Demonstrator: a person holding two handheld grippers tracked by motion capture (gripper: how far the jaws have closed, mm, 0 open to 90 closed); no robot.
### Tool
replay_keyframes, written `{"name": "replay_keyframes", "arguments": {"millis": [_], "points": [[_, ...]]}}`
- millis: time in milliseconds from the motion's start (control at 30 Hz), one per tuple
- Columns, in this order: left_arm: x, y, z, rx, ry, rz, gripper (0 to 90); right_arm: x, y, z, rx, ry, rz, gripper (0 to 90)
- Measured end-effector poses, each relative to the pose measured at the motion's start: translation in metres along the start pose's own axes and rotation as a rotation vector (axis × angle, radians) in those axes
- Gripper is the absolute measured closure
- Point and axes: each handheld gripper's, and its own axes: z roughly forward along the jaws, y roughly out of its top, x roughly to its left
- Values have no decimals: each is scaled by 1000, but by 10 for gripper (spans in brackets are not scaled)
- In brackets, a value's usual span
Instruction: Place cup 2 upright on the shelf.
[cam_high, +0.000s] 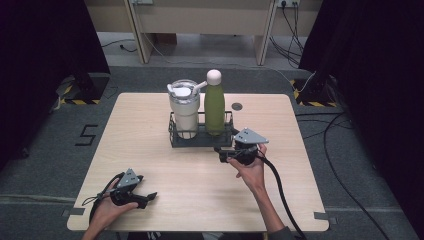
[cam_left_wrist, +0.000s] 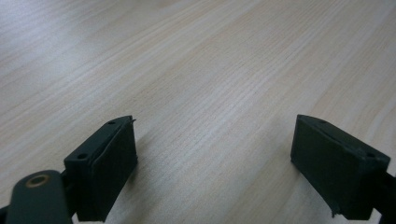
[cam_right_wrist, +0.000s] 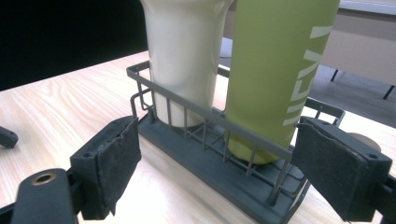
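The main risk, I think, is that the right gripper (cam_high: 226, 151) comes against the near rail of the wire rack (cam_right_wrist: 219, 122) instead of around a vessel, so the rack slides on the table (cam_high: 150, 150) toward its far edge, or the tall green bottle (cam_high: 215, 107) tips against the white tumbler (cam_high: 184, 112) beside it. This gripper stands just in front of the rack's near right corner with its jaws open and nothing held between them, the pads touching nothing. The left gripper (cam_high: 146, 198) rests near the table's near left corner, jaws wide apart and empty over bare wood
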Motion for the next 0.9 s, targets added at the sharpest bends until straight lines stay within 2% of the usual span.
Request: {"name": "replay_keyframes", "arguments": {"millis": [900], "points": [[0, 0, 0, 0, 1, 0, 136, 14, -15, -9, 14, 45, 12, 152]]}}
